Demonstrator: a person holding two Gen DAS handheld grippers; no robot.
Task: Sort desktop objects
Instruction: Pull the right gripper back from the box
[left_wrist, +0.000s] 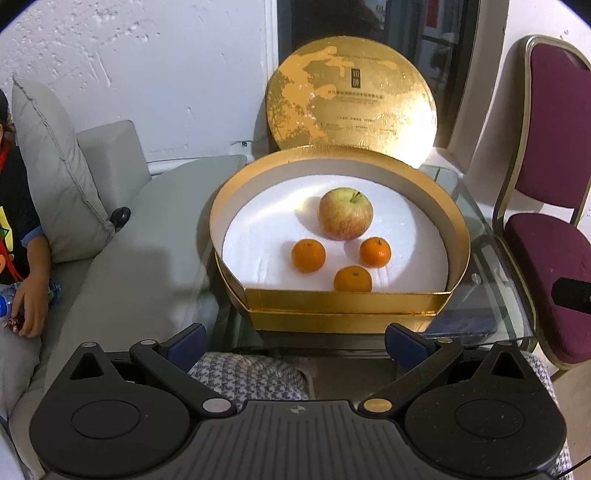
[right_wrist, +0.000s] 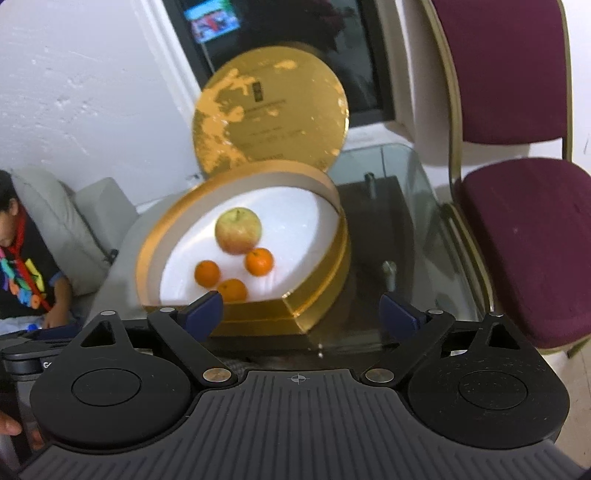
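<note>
Nearest the cameras, the left gripper (left_wrist: 293, 341) and the right gripper (right_wrist: 301, 312) both hang with jaws spread wide and nothing between them, short of the glass table (left_wrist: 491, 266). Just beyond, on that table, sits a gold box (left_wrist: 343, 295) with a white liner, and all the fruit lies inside it: three tangerines, the front one (left_wrist: 352, 278) close behind the flat front wall, one to the left (left_wrist: 308, 255) and one to the right (left_wrist: 375, 252), with an apple (left_wrist: 345, 213) behind them, none of them clearly touching. The tangerines are likely light with soft, yielding skin, so a gentle squeeze across the widest part should suit; the apple looks heavier, firm and smooth, likely to slip unless taken across its middle. Behind the box its round gold lid (left_wrist: 351, 99) stands on edge against the wall. With the fruit already in the box, this could be a sorted state or a box about to be emptied. Only the left view shows a sofa cushion (left_wrist: 59, 173) in full and a seated person's hand (left_wrist: 31, 306); the right view, blurred, shows more of the table's bare glass and the maroon chair (right_wrist: 517, 240), and the box's stepped right corner.
</note>
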